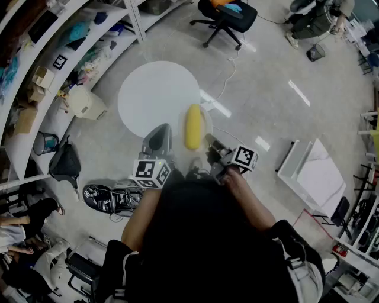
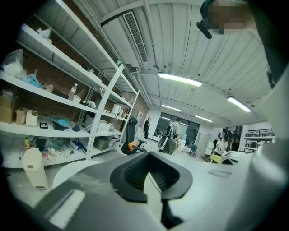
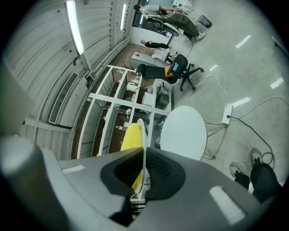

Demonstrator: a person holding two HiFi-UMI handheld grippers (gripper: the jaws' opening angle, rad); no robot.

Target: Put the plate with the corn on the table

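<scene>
A yellow corn cob [image 1: 193, 126] lies on a pale plate [image 1: 205, 116] that hangs in the air just right of the round white table [image 1: 157, 94]. My right gripper [image 1: 208, 141] is shut on the plate's near rim. In the right gripper view the plate [image 3: 143, 133] shows edge-on between the jaws, the corn [image 3: 131, 137] on its left side and the table [image 3: 185, 131] beyond. My left gripper [image 1: 160, 135] hovers at the table's near edge, left of the plate, jaws together on nothing. In its own view the left gripper [image 2: 150, 177] looks level across the room.
White shelving [image 1: 53, 65] full of boxes runs along the left. A white jug [image 1: 83, 102] and a black bag [image 1: 64, 161] sit on the floor by it. An office chair [image 1: 225, 18] stands beyond the table. White boards [image 1: 314, 171] lie at the right. Cables cross the floor.
</scene>
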